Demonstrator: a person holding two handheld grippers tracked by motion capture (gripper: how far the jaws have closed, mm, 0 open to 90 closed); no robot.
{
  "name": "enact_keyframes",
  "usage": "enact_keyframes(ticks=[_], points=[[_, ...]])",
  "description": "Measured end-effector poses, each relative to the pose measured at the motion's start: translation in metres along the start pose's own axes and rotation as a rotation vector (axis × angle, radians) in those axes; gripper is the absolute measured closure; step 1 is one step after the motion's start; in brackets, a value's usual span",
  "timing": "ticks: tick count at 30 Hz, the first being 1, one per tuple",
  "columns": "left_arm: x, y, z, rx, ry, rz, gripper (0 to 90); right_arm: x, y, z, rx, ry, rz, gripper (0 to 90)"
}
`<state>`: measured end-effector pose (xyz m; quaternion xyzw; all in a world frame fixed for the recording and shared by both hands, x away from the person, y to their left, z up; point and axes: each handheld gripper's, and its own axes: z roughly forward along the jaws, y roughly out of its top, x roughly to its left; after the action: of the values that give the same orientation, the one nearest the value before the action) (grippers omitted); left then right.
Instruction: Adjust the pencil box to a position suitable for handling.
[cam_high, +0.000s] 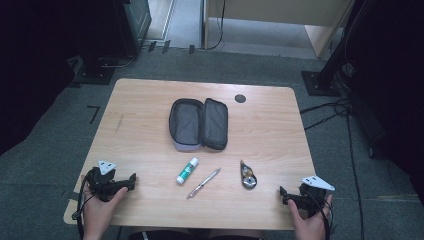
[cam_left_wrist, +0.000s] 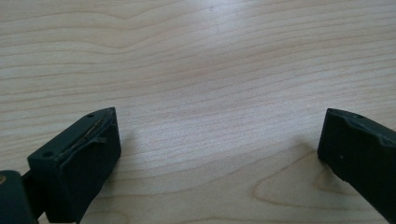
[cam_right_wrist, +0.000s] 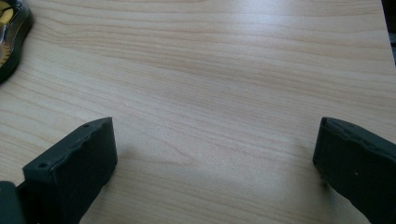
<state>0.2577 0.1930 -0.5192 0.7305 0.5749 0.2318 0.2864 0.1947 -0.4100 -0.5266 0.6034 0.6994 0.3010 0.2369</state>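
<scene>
Glue stick (cam_high: 187, 170) mid-table btwn claws, left claw (cam_high: 133, 180) nearer, both empty

A: High view: fixed above the table's (cam_high: 150, 100) near edge, facing forward and down, far enough to take in all four corners.

B: Gripper views: each low and close over bare tabletop, looking along its own jaws. The right one shares the tape dispenser (cam_right_wrist: 10, 35) with the high view.

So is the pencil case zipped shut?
No, the pencil case lies unzipped and spread open on the table, showing its grey inside.
</scene>
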Motion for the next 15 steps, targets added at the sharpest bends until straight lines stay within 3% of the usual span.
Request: enact_keyframes(ticks=[5,9,12,15], points=[[0.001,-0.001,-0.001,0.006,-0.002,0.003,0.0,0.000,0.000,0.000,0.000,0.000,0.000,0.0],[0.003,0.000,-0.004,0.016,-0.011,-0.026,0.0,0.002,-0.001,-0.001,-0.002,-0.016,0.012,0.0],[0.006,0.002,-0.003,0.018,-0.013,-0.037,0.0,0.007,-0.004,-0.006,-0.045,-0.039,0.036,17.8],[0.005,0.002,-0.002,0.020,-0.003,-0.030,0.0,0.011,-0.005,-0.008,-0.057,-0.068,0.033,17.3]])
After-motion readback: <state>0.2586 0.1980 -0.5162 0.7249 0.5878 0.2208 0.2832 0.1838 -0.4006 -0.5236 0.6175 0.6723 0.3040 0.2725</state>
